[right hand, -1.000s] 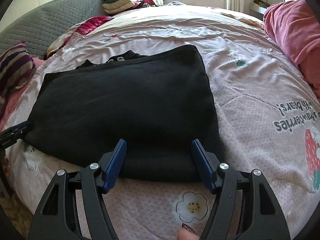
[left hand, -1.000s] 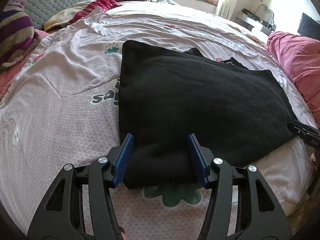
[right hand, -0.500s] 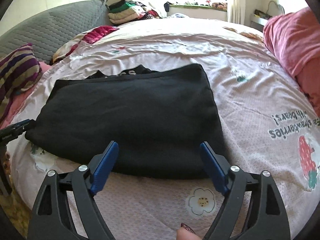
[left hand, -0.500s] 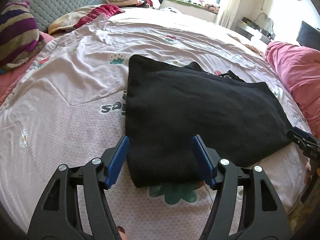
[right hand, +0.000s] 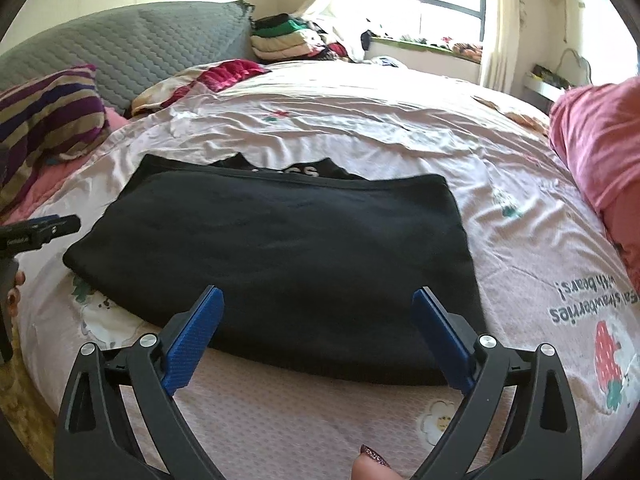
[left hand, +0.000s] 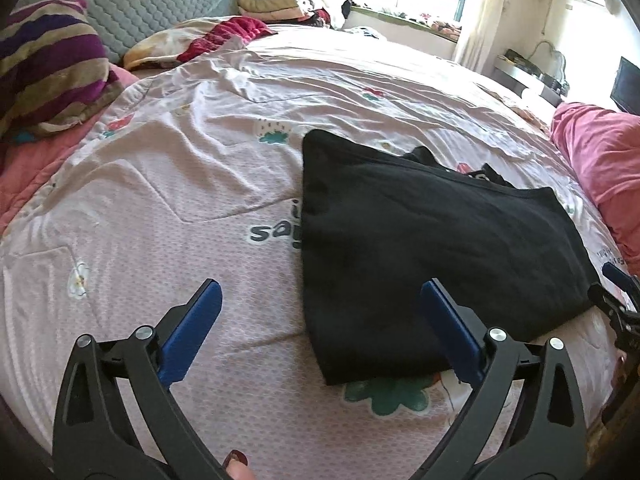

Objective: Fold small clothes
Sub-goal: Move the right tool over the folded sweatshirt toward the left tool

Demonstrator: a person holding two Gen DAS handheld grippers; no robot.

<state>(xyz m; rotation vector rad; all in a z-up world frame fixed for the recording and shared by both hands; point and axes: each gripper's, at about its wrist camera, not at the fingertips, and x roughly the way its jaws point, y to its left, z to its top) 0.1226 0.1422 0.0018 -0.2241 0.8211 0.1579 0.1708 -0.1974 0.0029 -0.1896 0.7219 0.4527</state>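
Observation:
A black garment (left hand: pixel 432 248) lies folded flat on the pink printed quilt (left hand: pixel 168 208); it also shows in the right wrist view (right hand: pixel 288 256), with white lettering on a layer under its far edge. My left gripper (left hand: pixel 320 292) is open and empty, just short of the garment's near left corner. My right gripper (right hand: pixel 318 298) is open and empty, raised over the garment's near edge. Each gripper's tip shows at the edge of the other's view.
A striped pillow (left hand: pixel 48 68) and grey quilted headboard (left hand: pixel 152 4) are at the left. A pink blanket (left hand: pixel 600 160) is bunched at the right. Stacked folded clothes (right hand: pixel 284 40) sit at the far end by the window. The bed's edge runs close under both grippers.
Both grippers have opened wider and drawn back and up from the garment's near edge. The left one has also shifted left. The garment stays flat on the quilt.

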